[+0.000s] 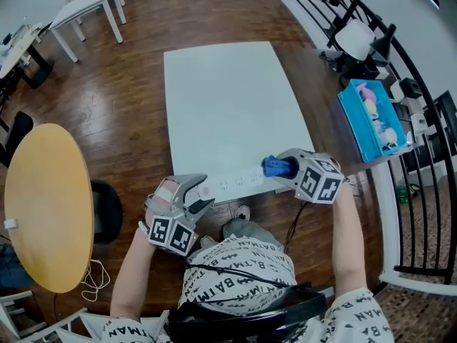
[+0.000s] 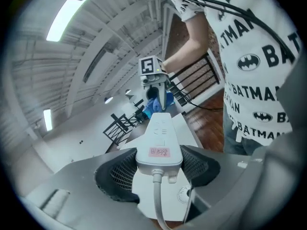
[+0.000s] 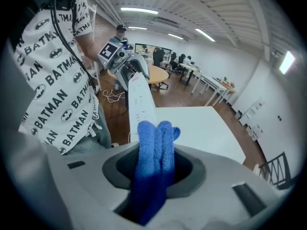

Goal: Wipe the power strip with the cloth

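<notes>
Evidently left hand-held gripper [image 1: 198,194] clamps power strip [image 1: 239,181] (far end hidden); right [image 1: 285,170] pinches cloth [image 3: 156,143].

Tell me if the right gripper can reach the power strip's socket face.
Probably yes: the right gripper, shut on the cloth, is at the free end of the power strip; the left gripper clamps only the cord end, leaving its top bare.

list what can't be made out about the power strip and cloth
Left gripper view: print on the pink label of the power strip is too small to read.
Left gripper view: the cord is cut off by the bottom edge.
Head view: the strip's far end is covered by the cloth.
</notes>
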{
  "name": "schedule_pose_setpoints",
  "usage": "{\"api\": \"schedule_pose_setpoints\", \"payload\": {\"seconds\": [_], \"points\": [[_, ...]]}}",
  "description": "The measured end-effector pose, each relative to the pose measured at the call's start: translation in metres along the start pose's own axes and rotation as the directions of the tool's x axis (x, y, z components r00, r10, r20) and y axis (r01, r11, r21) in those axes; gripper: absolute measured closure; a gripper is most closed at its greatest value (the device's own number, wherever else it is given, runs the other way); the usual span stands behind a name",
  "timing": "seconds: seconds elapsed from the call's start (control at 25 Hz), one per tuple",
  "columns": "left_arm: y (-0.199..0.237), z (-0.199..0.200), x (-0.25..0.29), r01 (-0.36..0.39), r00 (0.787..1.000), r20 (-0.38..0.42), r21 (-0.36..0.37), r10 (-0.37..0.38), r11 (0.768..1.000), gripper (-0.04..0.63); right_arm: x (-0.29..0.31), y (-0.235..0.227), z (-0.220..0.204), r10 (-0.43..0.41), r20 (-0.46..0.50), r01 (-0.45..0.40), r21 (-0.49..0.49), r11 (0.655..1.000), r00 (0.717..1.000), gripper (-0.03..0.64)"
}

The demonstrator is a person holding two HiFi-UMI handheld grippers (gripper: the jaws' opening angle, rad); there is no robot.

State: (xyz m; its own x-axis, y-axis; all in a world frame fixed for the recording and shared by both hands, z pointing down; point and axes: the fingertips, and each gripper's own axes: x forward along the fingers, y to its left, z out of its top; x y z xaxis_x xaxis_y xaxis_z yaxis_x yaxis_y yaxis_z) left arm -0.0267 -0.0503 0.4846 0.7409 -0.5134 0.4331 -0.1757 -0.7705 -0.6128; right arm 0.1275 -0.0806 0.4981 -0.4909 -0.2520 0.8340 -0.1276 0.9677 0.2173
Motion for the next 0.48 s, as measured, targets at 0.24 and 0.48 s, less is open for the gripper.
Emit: {"api": "schedule_pose_setpoints", "payload": {"seconds": [0.24,0.48], "points": [[0.009,-0.005,0.003,-0.045,0.999,0.009,-0.094,0.046,0.995,0.311,0.006,0.006,0.005,-0.051,0.058,0.048,0.059,0.997,0.997,0.482],[0.021,-0.008,0.016,-0.117,0.993,-0.02,-0.189,0.115,0.975,0.311,0.018,0.001,0.006,-0.137,0.077,0.122,0.174,0.977,0.988,0.482]]}}
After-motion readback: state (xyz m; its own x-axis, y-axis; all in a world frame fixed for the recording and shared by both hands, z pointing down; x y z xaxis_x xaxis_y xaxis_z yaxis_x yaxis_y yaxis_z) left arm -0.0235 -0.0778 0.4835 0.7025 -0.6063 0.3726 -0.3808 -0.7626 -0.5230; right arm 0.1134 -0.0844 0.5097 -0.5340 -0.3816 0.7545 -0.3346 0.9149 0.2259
